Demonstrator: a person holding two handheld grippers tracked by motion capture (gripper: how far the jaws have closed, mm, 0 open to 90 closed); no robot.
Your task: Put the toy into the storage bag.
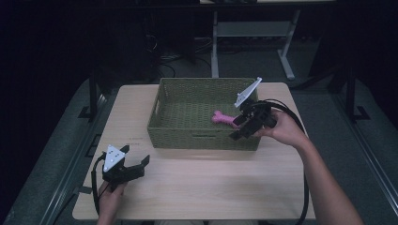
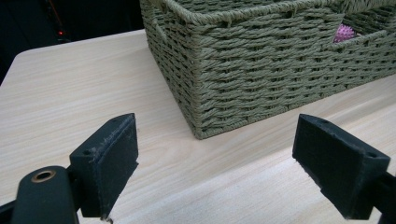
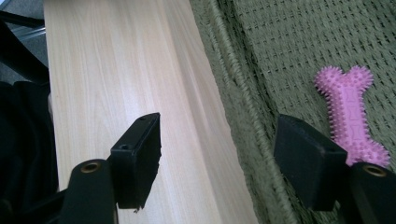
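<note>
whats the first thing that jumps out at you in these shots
The bright pink spiky bone toy lying on the floor of the green woven basket mid-table stands out most. The right gripper hangs open over the basket's right end, beside the toy; the left gripper rests open near the table's front-left.

Pink bone toy (image 3: 351,114), green basket (image 1: 197,136)

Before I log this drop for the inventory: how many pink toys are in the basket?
1: a pink bone toy lies on the floor of the green basket, toward its right side.
</note>
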